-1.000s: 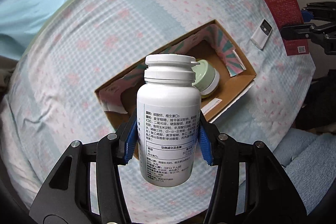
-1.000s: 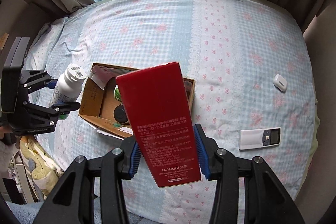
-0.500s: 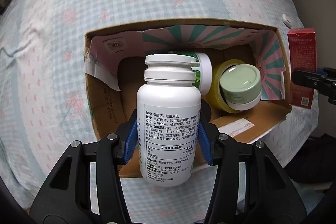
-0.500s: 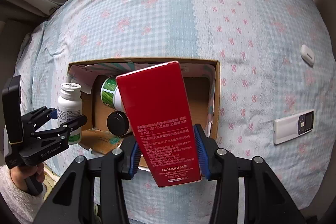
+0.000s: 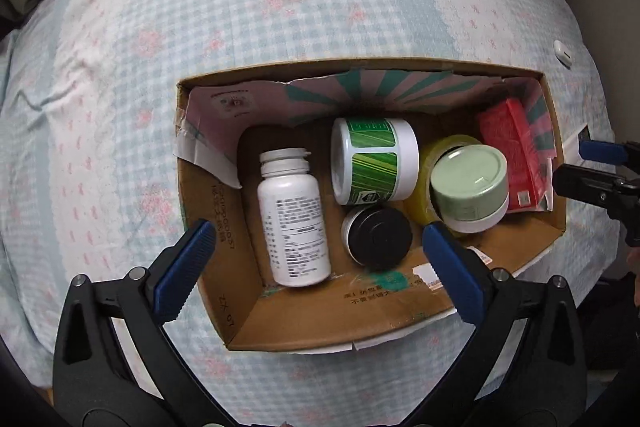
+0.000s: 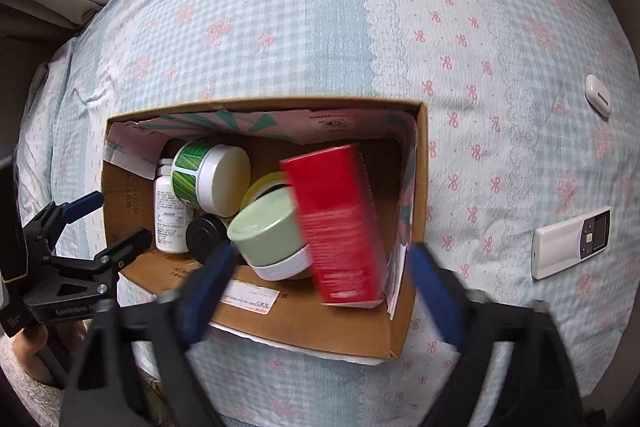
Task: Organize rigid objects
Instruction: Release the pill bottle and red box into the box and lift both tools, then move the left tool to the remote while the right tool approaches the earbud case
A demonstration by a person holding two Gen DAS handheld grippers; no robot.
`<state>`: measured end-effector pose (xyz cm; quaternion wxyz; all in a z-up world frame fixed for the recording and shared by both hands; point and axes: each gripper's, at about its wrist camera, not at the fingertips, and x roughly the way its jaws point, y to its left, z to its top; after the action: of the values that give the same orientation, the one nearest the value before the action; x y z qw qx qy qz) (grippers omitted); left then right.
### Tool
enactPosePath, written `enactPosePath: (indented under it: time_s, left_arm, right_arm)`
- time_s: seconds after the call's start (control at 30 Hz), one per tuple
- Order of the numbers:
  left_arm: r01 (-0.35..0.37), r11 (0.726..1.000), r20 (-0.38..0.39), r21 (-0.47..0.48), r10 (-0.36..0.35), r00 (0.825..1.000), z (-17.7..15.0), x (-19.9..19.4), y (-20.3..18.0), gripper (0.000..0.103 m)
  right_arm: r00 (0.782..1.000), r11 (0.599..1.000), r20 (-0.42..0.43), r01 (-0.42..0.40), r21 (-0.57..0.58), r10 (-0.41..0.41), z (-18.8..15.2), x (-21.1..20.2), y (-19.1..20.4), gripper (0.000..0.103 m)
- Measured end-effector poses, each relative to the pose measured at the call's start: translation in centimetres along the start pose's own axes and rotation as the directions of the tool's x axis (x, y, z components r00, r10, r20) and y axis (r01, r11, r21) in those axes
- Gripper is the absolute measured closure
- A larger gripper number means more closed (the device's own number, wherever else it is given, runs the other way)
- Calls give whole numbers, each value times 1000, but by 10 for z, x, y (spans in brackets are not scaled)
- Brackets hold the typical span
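An open cardboard box (image 5: 400, 327) (image 6: 320, 339) sits on the checked bedspread. Inside lie a white pill bottle (image 5: 294, 223) (image 6: 170, 219), a green-labelled white jar (image 5: 374, 161) (image 6: 210, 179), a black round tin (image 5: 378, 237) (image 6: 204, 233), a pale green jar (image 5: 470, 187) (image 6: 270, 233) on a yellow tape roll (image 5: 428, 179), and a red carton (image 5: 514, 153) (image 6: 338, 223) leaning at the right end. My left gripper (image 5: 320, 263) is open and empty above the box's near side. My right gripper (image 6: 320, 291) is open and empty, blurred, above the box's right part.
A white remote (image 6: 570, 243) and a small white case (image 6: 598, 95) (image 5: 562, 53) lie on the bedspread right of the box. The bed's edge runs along the near side. Curtains hang behind the bed.
Both grippers have opened. The white pill bottle dropped from the left gripper into the box, and the red carton dropped from the right gripper into the box's right end.
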<state>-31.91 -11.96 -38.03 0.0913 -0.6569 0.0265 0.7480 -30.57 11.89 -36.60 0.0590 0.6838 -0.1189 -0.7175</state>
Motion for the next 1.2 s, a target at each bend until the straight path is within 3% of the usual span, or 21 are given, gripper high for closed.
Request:
enactPosePath:
  time_s: [0.27, 0.5, 0.8, 1.07, 1.2]
  left_arm:
    - [33, 999, -3, -20, -34, 999, -8, -10, -6, 0]
    - [18, 1000, 6, -25, -18, 1000, -19, -22, -9, 0]
    - [10, 994, 43, -113, -5, 999, -50, -57, -7, 0]
    - [-2, 996, 154, -91, 16, 988, -68, -113, -61, 0]
    - [5, 998, 199, -64, 7, 980, -66, -135, -108, 0]
  right_arm:
    - [994, 992, 76, -90, 84, 84, -3, -16, -8, 0]
    - [994, 998, 106, -46, 40, 42, -13, -28, 0, 0]
    - [991, 998, 130, 47, -30, -42, -39, -57, 5, 0]
    - [972, 996, 234, 49, -73, -30, -70, -117, -24, 0]
    - [953, 988, 296, 103, -112, -66, -80, -154, -56, 0]
